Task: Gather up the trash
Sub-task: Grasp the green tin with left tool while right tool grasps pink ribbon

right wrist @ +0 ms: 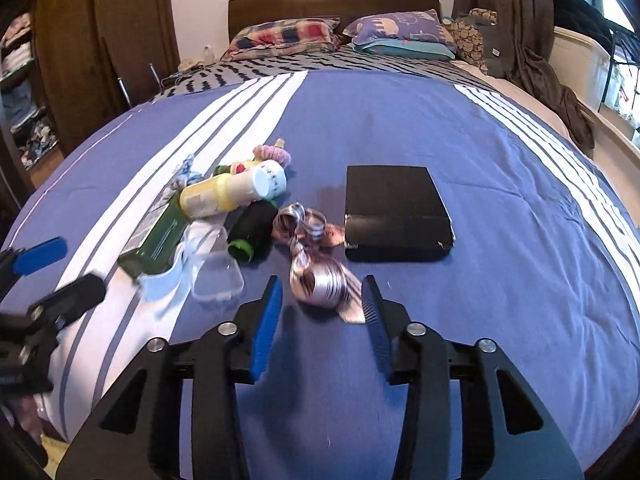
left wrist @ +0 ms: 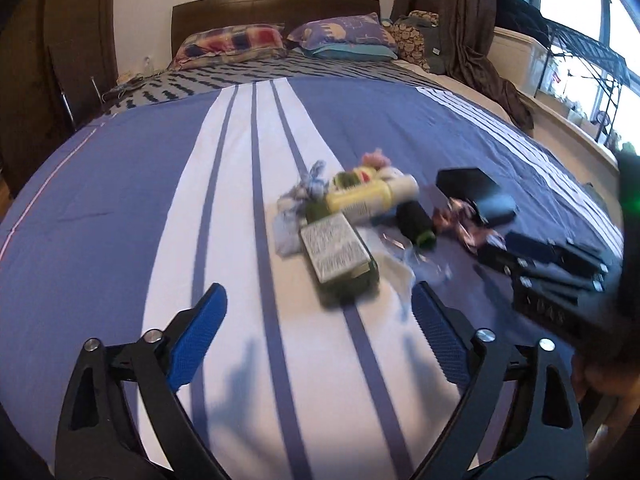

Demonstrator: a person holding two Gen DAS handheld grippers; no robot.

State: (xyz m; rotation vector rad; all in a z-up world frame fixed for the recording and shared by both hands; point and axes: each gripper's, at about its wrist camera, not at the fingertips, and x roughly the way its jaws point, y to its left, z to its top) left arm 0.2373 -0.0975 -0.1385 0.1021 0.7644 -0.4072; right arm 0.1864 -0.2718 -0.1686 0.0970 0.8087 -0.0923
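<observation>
The right gripper (right wrist: pixel 322 300) hangs low over the bed (right wrist: pixel 440 128), its jaws partly spread on either side of a curled ribbon (right wrist: pixel 320 284) without pressing it. The left gripper (left wrist: pixel 320 308) is spread wide over the white stripes, nothing between its fingers. Just beyond lie a clear tub (right wrist: pixel 218 278), a green box (left wrist: pixel 336 256), a black spool (right wrist: pixel 252 230) and a yellow bottle (right wrist: pixel 232 194) in one heap. A black box (right wrist: pixel 394 212) sits right of the ribbon. Pillows (right wrist: pixel 288 36) lie at the headboard.
</observation>
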